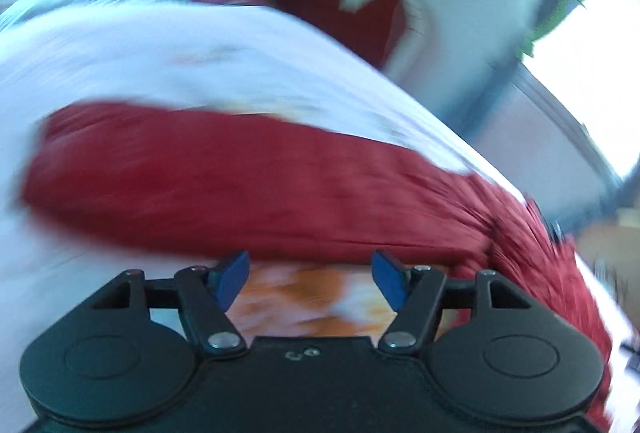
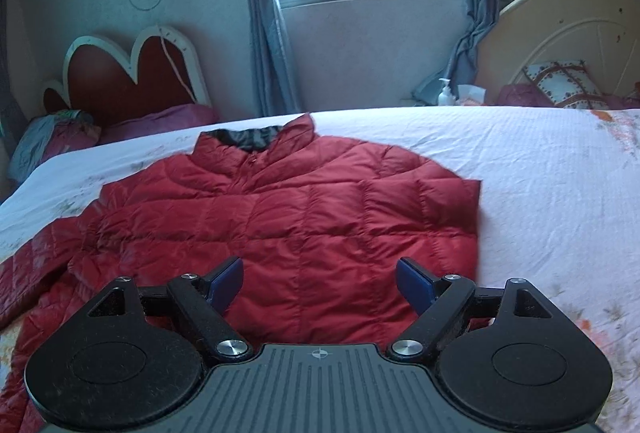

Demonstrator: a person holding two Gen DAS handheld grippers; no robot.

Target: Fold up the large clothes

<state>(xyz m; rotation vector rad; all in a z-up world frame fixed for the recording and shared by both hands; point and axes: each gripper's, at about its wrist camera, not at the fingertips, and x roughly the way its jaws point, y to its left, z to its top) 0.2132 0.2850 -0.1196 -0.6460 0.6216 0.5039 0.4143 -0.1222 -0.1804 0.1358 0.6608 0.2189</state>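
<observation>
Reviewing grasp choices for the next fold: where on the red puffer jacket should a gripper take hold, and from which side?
Probably the sleeve trailing off the red puffer jacket at the picture's left, near its loose end, approached from that outer side. It lies spread on the bedspread apart from the body, while the other side already shows a straight folded edge. Both the left gripper and right gripper are open and empty.

**No readable text in either view**

I can't read any label, brand or number here. There's dark scribbled writing on the cream headboard (image 2: 560,21) by the window, too small to make out. The right gripper body (image 2: 321,354) carries only a small crosshair mark, no characters.
</observation>
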